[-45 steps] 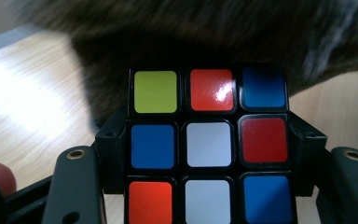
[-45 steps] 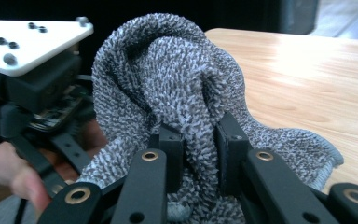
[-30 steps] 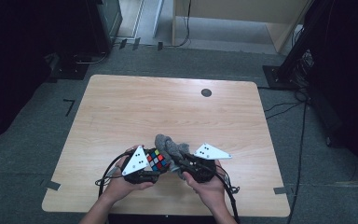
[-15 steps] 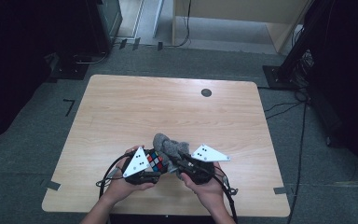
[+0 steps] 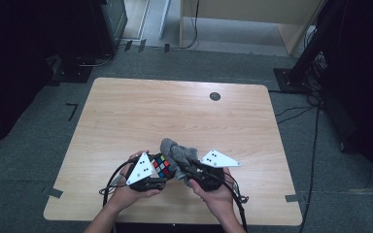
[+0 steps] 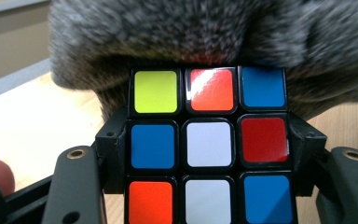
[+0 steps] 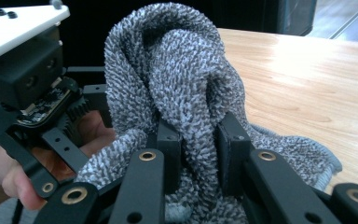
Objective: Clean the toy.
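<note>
High view, near edge of the wooden table point(image 5: 126, 111). Left to right: left gripper point(image 5: 161, 171), puzzle cube point(image 5: 162, 166), grey cloth point(image 5: 177, 151), right gripper point(image 5: 187, 171).

Left gripper: jaws pinch the puzzle cube point(image 6: 208, 147) from both sides. In the left gripper view the cube sits squarely between the two black jaws, the pads against its left and right faces at the middle row. The facing side shows nine stickers: yellow-green, orange, blue on top; blue, white, red in the middle; orange, white, blue below. A cube has no long axis; its sticker rows run level across that view, and the far edge butts into the cloth point(image 6: 242, 42), which covers the upper part of the frame.

Right gripper point(image 7: 199, 154): jaws pressed nearly together, pinching a fold of the grey cloth point(image 7: 177, 79). The bunched fold stands up between and above the jaws, long axis roughly upright in the right gripper view; the loose end spreads onto the table point(image 7: 307, 79) to the right. The left gripper's body, with its white plate, shows at the left of that view.

Versus one second ago: both hands, cube and cloth sit in much the same spot on the table, grips unchanged.
</note>
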A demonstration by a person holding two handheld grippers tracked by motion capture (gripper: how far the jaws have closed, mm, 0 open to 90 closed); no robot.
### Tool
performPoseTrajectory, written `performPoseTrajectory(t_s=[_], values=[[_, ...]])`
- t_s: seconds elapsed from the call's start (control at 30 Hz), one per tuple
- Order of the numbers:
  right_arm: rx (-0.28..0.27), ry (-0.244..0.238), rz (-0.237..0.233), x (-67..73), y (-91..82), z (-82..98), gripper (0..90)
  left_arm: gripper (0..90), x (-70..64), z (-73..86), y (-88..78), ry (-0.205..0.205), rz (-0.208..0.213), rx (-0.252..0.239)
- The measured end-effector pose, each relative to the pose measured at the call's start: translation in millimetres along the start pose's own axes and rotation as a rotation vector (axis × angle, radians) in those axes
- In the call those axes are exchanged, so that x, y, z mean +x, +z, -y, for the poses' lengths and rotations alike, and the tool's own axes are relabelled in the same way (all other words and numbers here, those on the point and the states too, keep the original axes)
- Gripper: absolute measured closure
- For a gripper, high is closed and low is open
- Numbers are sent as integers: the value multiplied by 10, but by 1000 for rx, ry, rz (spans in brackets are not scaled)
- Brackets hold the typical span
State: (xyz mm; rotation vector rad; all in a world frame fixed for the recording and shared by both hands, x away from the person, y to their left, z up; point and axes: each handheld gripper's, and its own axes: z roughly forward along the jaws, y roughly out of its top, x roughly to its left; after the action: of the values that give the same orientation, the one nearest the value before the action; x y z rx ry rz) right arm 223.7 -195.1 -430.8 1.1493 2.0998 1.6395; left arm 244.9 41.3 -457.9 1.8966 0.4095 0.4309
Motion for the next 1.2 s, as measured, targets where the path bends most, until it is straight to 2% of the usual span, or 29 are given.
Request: performPoseTrajectory(t_s=[0.07,0.13,0.17,0.2,0.27,0.33,0.4,0.5,0.57,0.67,0.73,0.8,0.87,0.93,1.0,1.03,1.13,1.2], values=[[29,6,51,-79,18,40,755,341,25,0,-17,-13,-3,-7],[46,35,71,-141,22,75,755,341,39,9,-16,-22,-3,-4],[46,24,77,-124,21,78,755,341,34,15,-5,-19,-3,1],[41,0,75,-81,14,70,754,341,21,19,11,-6,-7,12],[8,-51,32,25,-2,34,753,341,-10,27,45,13,-9,30],[-8,-80,19,94,-9,1,754,341,-25,28,54,12,-4,26],[-6,-57,5,59,-7,-2,766,341,-30,19,40,15,1,14],[25,-57,63,-32,5,46,775,341,-13,4,-2,9,4,-7],[31,-22,71,-79,-4,69,775,341,2,4,-14,-3,-4,-18],[2,-37,46,7,-35,30,774,341,1,16,1,-16,-4,-20],[-12,-63,20,100,-47,-13,773,341,-25,28,32,-5,-3,-5],[-9,-84,24,134,-41,-27,773,341,-54,26,49,10,-6,4],[1,-66,38,63,-21,1,773,341,-62,12,38,17,-8,-1],[26,-36,84,-59,4,61,773,341,-44,3,15,6,-5,-10],[34,26,88,-143,-5,98,773,341,-25,6,10,-10,-2,-18],[28,29,82,-133,-18,94,772,341,-23,8,16,-14,1,-17],[-19,-26,12,26,-48,24,769,341,-63,19,58,3,0,4],[-21,-64,12,114,-50,-15,768,341,-77,22,65,11,-2,7]])
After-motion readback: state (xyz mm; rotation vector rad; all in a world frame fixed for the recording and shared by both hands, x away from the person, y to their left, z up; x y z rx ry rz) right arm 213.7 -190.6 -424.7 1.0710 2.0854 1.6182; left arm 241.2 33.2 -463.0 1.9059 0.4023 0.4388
